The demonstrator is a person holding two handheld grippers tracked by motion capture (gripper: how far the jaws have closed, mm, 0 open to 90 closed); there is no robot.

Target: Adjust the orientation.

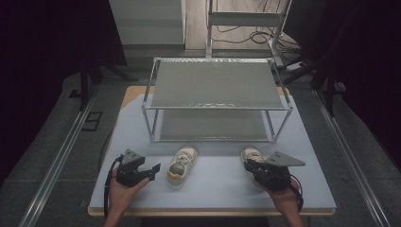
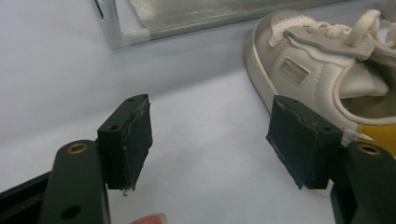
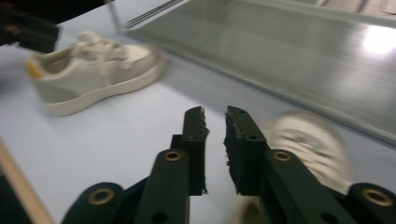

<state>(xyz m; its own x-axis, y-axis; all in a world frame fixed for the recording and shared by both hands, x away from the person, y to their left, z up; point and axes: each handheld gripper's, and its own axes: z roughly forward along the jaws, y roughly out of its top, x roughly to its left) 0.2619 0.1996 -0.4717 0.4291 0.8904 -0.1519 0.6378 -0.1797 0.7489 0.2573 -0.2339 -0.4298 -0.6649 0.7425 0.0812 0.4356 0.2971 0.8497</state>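
Observation:
Two cream sneakers lie on the pale blue table (image 1: pixel 217 191) in front of a metal rack. The left shoe (image 1: pixel 181 166) has a yellow heel lining and shows to the right of my left gripper's jaws (image 2: pixel 327 70). My left gripper (image 1: pixel 153 171) (image 2: pixel 210 135) rests low at that shoe's left, open wide, with bare table between its pads. My right gripper (image 1: pixel 248 165) (image 3: pixel 215 121) hovers over the right shoe (image 1: pixel 251 153), which shows blurred beneath its right jaw (image 3: pixel 308 144). Its jaws stand close together with a narrow gap and nothing between them. The left shoe lies farther off (image 3: pixel 93 74).
A two-level metal rack (image 1: pixel 217 85) stands on the far half of the table, both shelves bare; its lower shelf edge runs just behind the shoes (image 2: pixel 140 35) (image 3: pixel 280 46). Bare table surface lies between the shoes and along the near edge. Dark floor surrounds the table.

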